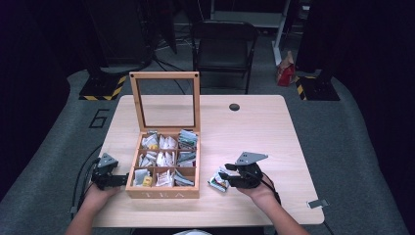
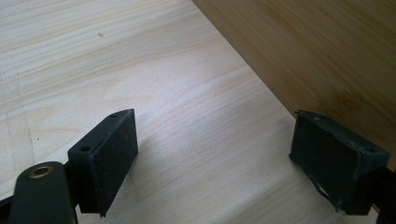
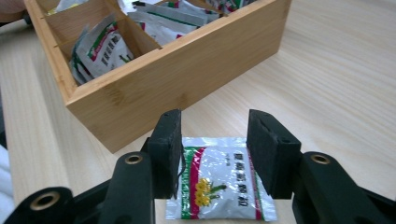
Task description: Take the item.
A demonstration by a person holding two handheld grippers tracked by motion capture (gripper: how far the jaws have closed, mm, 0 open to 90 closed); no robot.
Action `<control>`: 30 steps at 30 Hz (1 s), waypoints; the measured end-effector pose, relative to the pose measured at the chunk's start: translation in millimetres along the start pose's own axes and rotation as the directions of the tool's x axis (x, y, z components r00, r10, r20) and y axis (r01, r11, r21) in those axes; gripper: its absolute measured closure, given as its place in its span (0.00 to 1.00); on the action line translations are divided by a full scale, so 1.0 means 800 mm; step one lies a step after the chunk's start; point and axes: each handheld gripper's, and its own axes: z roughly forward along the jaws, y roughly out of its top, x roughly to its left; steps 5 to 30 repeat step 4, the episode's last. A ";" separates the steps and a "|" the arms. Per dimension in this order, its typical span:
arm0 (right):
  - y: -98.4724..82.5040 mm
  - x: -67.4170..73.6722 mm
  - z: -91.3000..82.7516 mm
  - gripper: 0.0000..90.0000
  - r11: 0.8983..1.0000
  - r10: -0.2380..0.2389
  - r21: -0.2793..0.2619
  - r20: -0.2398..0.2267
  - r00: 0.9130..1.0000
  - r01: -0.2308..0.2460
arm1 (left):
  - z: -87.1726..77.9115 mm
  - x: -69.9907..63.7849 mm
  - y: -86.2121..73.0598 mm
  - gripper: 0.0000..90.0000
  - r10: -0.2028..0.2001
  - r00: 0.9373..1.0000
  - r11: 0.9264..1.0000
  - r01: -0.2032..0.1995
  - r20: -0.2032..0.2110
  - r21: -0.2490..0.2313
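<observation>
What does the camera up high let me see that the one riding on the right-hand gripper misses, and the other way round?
Seen from the high view alone: the tea box's raised glass-paned lid, the left gripper against the box's side wall, a chair behind the table.

Seen from the right gripper view alone: the sachet's print, a yellow flower picture beside red and green stripes, and a clear gap between it and the box.

Shared: the right gripper standing open over the sachet lying flat on the table, next to the wooden box of sachets.
</observation>
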 end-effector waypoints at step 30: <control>0.002 0.000 -0.005 0.59 1.000 -0.006 0.000 0.023 1.000 0.006 | 0.000 0.000 0.000 0.16 0.000 1.000 1.000 0.000 0.000 0.000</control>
